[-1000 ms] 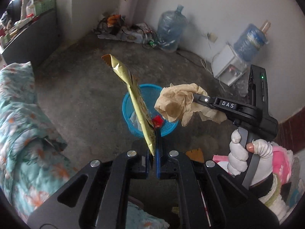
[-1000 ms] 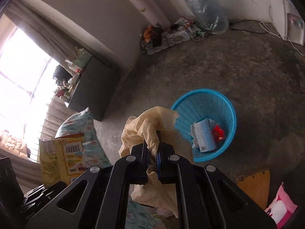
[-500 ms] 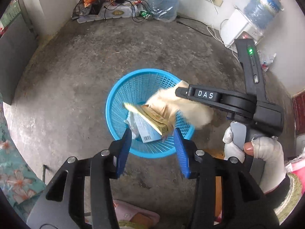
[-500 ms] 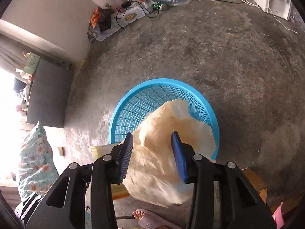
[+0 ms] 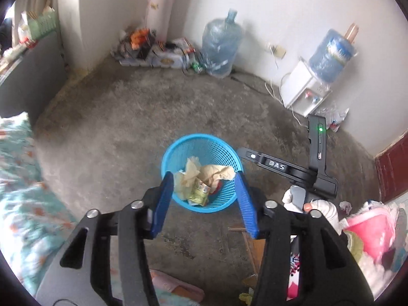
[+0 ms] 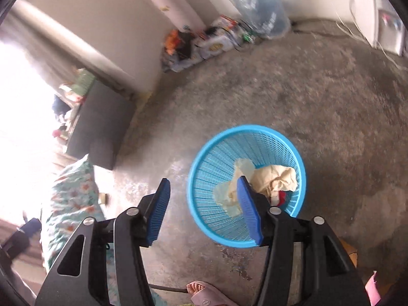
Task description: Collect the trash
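A blue mesh trash basket (image 5: 204,141) stands on the concrete floor; it also shows in the right wrist view (image 6: 244,130). Inside lie a crumpled tan paper wad (image 5: 216,172), also seen from the right wrist (image 6: 275,178), and a yellow snack wrapper (image 5: 199,191). My left gripper (image 5: 204,183) is open and empty above the basket's near rim. My right gripper (image 6: 204,191) is open and empty, above the basket's left rim; its black body (image 5: 278,164) shows to the right in the left wrist view.
Water jugs (image 5: 220,47) and a white dispenser (image 5: 306,94) stand along the far wall beside cable clutter (image 5: 155,51). A floral quilt (image 5: 23,191) lies at the left. A pink slipper (image 6: 211,294) and pink items (image 5: 369,232) lie near me.
Both grippers opened and let go: the snack wrapper and the paper wad dropped into the basket. Both grippers then pulled up and back from it.
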`<state>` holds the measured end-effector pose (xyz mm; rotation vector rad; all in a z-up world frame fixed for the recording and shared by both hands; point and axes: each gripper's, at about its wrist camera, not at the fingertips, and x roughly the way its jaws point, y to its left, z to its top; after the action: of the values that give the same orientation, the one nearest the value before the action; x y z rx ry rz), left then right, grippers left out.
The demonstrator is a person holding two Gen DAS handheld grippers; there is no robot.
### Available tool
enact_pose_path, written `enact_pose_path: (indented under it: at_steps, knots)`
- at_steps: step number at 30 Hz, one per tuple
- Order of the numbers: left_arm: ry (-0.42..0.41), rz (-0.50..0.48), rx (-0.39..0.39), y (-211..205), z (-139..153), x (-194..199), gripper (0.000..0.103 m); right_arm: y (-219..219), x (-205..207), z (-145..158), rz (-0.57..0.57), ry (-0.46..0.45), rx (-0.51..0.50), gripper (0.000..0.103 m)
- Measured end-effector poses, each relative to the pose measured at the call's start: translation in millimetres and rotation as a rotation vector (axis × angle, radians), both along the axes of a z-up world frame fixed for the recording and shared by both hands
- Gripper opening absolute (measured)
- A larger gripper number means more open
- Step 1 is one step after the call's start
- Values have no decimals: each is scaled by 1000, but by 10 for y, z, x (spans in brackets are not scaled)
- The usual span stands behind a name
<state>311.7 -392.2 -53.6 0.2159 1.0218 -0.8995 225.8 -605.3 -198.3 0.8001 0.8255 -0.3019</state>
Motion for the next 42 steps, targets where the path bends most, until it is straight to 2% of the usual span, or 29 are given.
enact_pose_path:
  at_steps: [3,5,7,9,11,15,19,23,27,31,36,39,42]
  knots:
    - [-73,53,-42,664,529,-163,56,315,-142,449,76,-91,-74,68]
    - [-112,120,-56,1189,836,-288,60,568,-215,751,126,-146,-138,71]
    - [-159,215,-61,1790,1129,-456,63,846,-247,1044,189,-201,-196,84]
    - [-212,333,-57,2435,1382,-688,68,1154,-289,1328,253,-267,-253,91]
    - [-266,470,-56,3062,1580,-944,69,1477,-335,1566,333,-324,-301,92]
    - [-305,748,-86,4207,1704,-1530,72,2058,-384,1820,514,-375,-267,92]
    - [-273,931,-146,4989,1537,-2050,72,2659,-389,1916,695,-374,-152,92]
    - [-252,1038,-211,5430,1298,-2389,72,3243,-336,1862,829,-324,10,92]
    - [-232,1094,-248,5698,1093,-2559,72,3794,-310,1755,904,-250,105,92]
    - [-197,1120,-304,5923,936,-2739,72,4240,-193,1692,970,-192,167,92]
    - [-185,1118,-369,6080,776,-2871,72,4657,13,1450,1001,-64,347,92]
    - [-174,1106,-413,6136,688,-2893,71,4855,94,1358,1001,-13,344,90]
    - [-179,1063,-465,6149,653,-2914,71,5082,154,1429,1049,-19,259,90]
